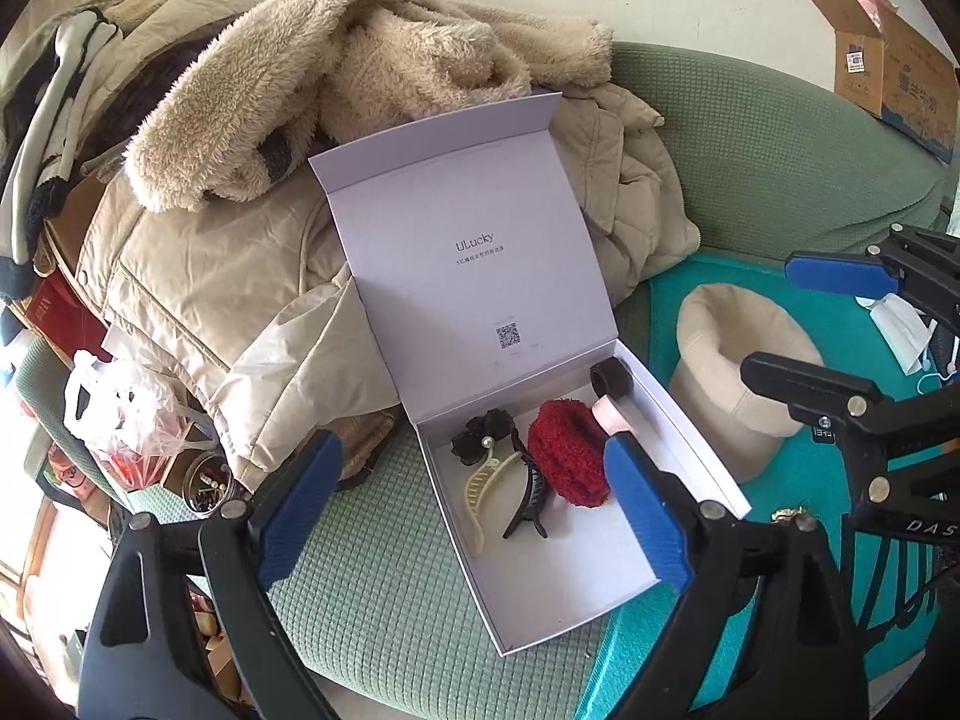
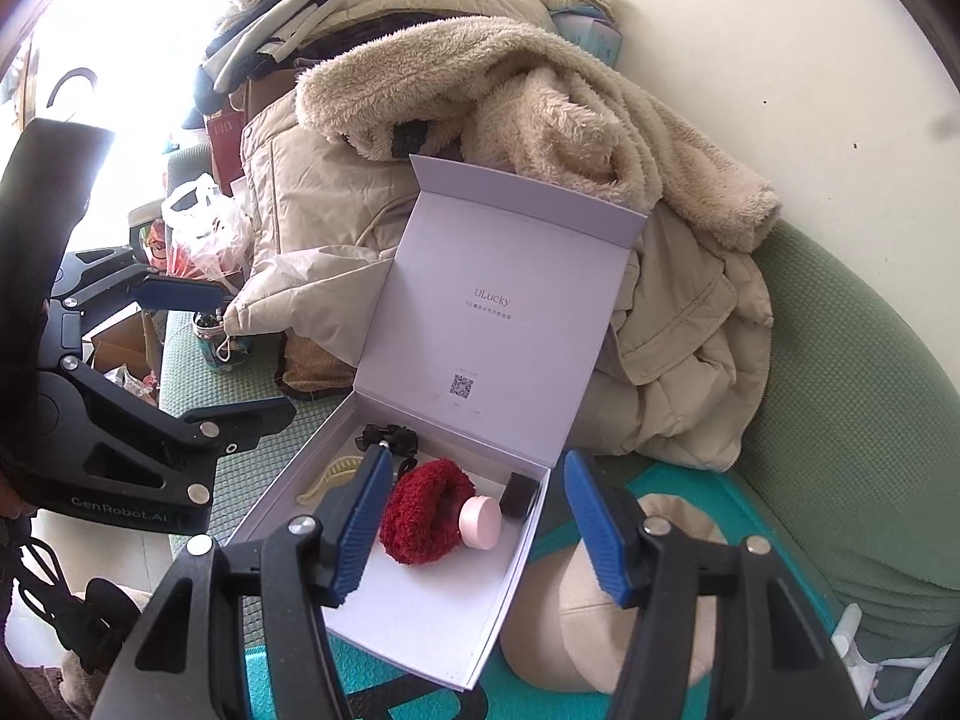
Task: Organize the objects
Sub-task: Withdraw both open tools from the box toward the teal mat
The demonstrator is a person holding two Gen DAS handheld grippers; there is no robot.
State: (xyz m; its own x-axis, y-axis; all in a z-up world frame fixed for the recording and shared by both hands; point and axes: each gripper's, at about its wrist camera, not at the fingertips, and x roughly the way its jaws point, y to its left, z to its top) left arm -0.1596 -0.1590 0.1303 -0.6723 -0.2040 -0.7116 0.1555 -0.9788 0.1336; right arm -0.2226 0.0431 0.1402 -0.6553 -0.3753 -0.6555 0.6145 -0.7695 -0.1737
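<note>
A white box point(image 1: 600, 576) lies open on a green sofa point(image 1: 384, 600), its lid point(image 1: 468, 240) propped up against a heap of beige coats point(image 1: 228, 276) behind it. Inside, all gathered toward the far end by the hinge, lie a cream claw clip point(image 1: 483, 492), a black claw clip point(image 1: 528, 501), a black flower clip point(image 1: 480, 432), a red scrunchie point(image 1: 570, 456), a pink round case point(image 1: 612, 414) and a black ring point(image 1: 609, 381). The near half of the box floor is bare.

The left gripper point(image 1: 474, 510) hangs above the box's near left edge, spread wide, nothing between its pads. The right gripper point(image 2: 474, 534) hangs over the near right edge, jaws apart and empty, the scrunchie and the pink case seen through the gap.

To the right, just beside the box wall, a beige hat point(image 1: 738, 384) lies on a teal mat point(image 1: 690, 630). Left of the box the sofa seat is bare up to a jar point(image 1: 207, 483) and a plastic bag point(image 1: 129, 408) at its edge. Far right, a carton point(image 1: 888, 66) stands on the sofa back.
</note>
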